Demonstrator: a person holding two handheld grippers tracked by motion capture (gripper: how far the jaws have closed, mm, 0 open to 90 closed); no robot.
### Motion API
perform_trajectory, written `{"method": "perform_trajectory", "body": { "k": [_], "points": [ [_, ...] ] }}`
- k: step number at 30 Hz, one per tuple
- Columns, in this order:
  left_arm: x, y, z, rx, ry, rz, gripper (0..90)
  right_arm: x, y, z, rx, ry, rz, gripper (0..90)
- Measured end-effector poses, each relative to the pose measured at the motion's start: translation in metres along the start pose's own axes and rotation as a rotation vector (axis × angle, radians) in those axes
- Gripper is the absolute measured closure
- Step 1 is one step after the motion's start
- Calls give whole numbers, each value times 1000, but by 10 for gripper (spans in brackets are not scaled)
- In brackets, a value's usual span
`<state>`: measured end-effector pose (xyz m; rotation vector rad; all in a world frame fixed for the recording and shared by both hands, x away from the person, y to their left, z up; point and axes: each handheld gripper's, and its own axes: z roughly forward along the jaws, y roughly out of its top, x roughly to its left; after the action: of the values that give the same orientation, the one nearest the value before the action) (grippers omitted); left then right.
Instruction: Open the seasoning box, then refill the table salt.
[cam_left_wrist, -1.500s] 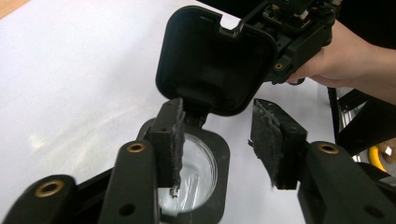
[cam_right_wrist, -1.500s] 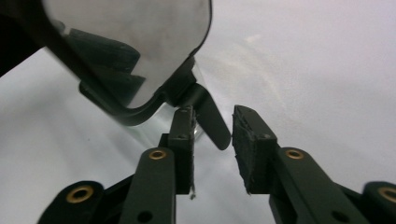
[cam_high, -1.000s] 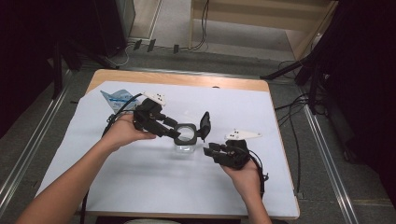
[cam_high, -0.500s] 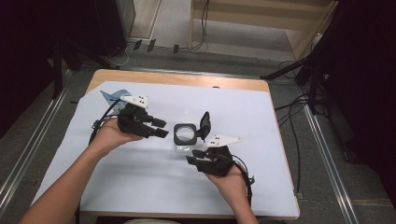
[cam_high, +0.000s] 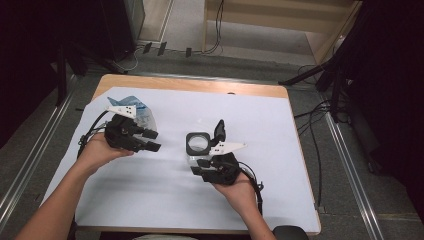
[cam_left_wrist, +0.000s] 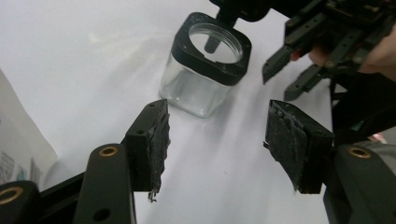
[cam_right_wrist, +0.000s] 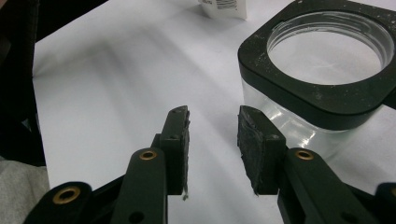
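A clear square glass jar (cam_high: 198, 146) with a black rim stands mid-table, its hinged black lid (cam_high: 219, 130) flipped up behind it. My left gripper (cam_high: 154, 140) is held to the left of the jar, apart from it, pointing at it with jaws wide open and empty. In the left gripper view the jar (cam_left_wrist: 206, 70) stands ahead of the open left gripper (cam_left_wrist: 215, 135). My right gripper (cam_high: 197, 168) sits just in front of the jar's near side, open, nothing between its jaws. In the right gripper view the jar (cam_right_wrist: 322, 79) is to the right of the right gripper (cam_right_wrist: 212, 135).
White paper (cam_high: 280, 150) covers the wooden table (cam_high: 190, 85). A blue and white packet (cam_high: 134, 107) lies at the back left, behind my left gripper. Cables run on the floor beyond the table.
My left gripper has pulled back to the left, away from the jar. The right gripper has shifted left and nearer the person, to the jar's near side.
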<state>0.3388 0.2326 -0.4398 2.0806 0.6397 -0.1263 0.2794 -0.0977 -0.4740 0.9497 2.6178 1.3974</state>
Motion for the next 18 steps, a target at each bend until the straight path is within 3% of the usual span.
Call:
{"method": "perform_trajectory", "body": {
  "k": [4, 6, 8, 15, 18],
  "points": [
    [2, -6, -8, 26, 36, 1, 517, -1, 1, 3, 6, 3, -8, 652],
    [6, -9, -12, 24, 22, -26, 617, -2, 1, 4, 9, 1, -7, 652],
    [10, -12, -17, 18, 26, -38, 658, -3, 1, 6, 14, 3, -6, 652],
    [22, -20, -31, -4, 90, -40, 588, -4, 0, 7, 26, -4, -4, 652],
    [26, -22, -35, -8, 95, -43, 583, -5, 0, 7, 27, -8, -2, 652]
  ]
}}
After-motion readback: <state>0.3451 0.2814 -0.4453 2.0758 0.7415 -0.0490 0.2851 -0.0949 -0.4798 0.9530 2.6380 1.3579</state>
